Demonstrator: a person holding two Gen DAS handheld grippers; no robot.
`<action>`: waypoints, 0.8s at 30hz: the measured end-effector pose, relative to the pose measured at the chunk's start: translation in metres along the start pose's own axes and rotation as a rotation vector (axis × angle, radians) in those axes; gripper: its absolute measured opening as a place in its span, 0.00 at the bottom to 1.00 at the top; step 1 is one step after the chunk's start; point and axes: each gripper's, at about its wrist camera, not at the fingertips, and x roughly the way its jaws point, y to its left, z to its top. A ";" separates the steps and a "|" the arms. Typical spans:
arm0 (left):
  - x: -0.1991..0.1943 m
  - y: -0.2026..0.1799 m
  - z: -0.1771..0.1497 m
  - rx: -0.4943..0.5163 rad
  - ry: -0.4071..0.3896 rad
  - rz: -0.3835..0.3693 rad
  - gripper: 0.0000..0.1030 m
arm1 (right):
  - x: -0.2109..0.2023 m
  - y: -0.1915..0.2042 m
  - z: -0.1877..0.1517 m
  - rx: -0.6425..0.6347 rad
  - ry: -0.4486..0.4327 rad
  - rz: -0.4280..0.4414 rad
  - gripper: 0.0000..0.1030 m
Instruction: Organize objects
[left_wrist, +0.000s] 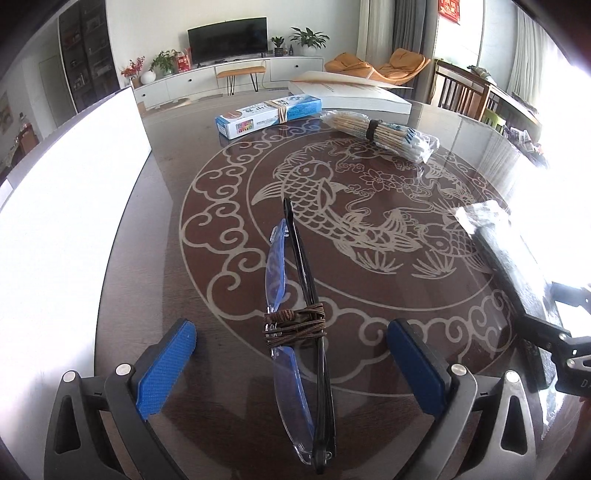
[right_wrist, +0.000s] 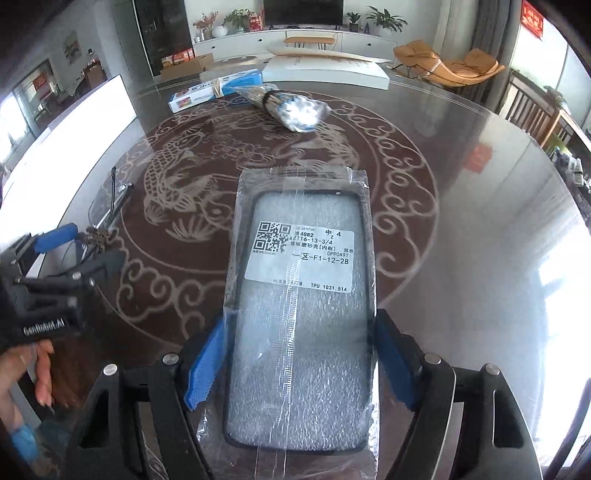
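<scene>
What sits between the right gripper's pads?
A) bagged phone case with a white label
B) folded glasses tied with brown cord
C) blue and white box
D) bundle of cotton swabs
A: in the right wrist view the right gripper has its blue pads against both sides of the bagged phone case, while the glasses lie between the left gripper's open jaws.

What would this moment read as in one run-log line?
right claw: shut on bagged phone case | left claw: open around cord-tied glasses | table
</scene>
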 end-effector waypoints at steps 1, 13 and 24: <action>-0.001 0.000 0.000 0.000 0.000 0.000 1.00 | -0.003 -0.006 -0.004 0.005 0.000 -0.005 0.74; 0.002 -0.003 0.022 0.023 0.154 -0.037 1.00 | 0.002 -0.067 0.019 0.158 0.150 0.091 0.88; -0.023 0.003 0.009 -0.010 -0.019 -0.161 0.26 | -0.006 -0.060 0.015 0.087 0.149 0.007 0.74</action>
